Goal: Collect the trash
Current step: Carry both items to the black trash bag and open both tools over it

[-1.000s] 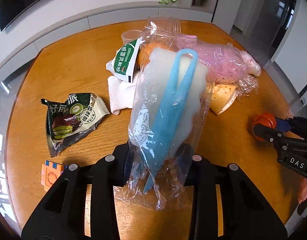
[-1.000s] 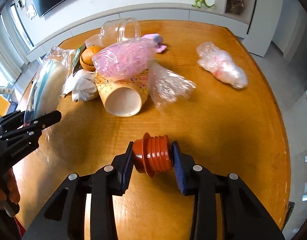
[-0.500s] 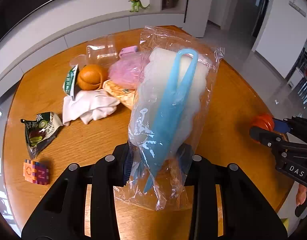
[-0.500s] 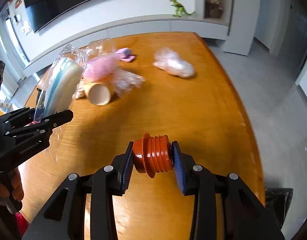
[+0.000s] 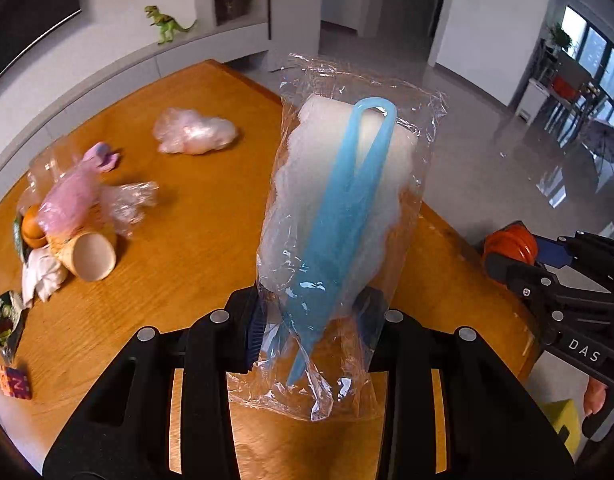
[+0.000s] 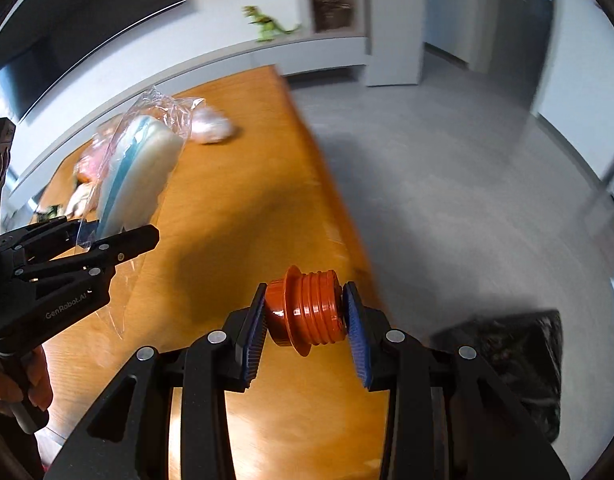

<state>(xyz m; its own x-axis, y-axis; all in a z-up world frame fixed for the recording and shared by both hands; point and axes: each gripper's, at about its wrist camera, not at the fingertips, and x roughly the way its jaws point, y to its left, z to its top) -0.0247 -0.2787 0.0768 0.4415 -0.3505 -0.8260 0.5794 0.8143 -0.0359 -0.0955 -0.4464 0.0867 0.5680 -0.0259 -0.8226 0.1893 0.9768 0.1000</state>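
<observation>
My left gripper (image 5: 311, 320) is shut on a clear plastic bag (image 5: 339, 216) that holds a white sponge and a blue plastic handle; the bag stands up between the jaws over the wooden table (image 5: 195, 248). The same bag (image 6: 135, 176) shows at the left of the right wrist view, above the left gripper (image 6: 87, 248). My right gripper (image 6: 305, 316) is shut on an orange ribbed plastic cap (image 6: 307, 310), held near the table's right edge. That cap (image 5: 509, 242) and the right gripper also appear at the right of the left wrist view.
Other litter lies on the table: a crumpled clear wrapper (image 5: 195, 132), a pink bag (image 5: 67, 200), a paper cup (image 5: 89, 254), an orange (image 5: 31, 226), a white cloth (image 5: 43, 276), a snack packet (image 5: 5, 324). A black bin bag (image 6: 511, 356) sits on the grey floor right of the table.
Both grippers have swung to the right with their loads. The litter pile has slid to the left of view, and the table's right edge, the floor and a black bin bag have come in.
</observation>
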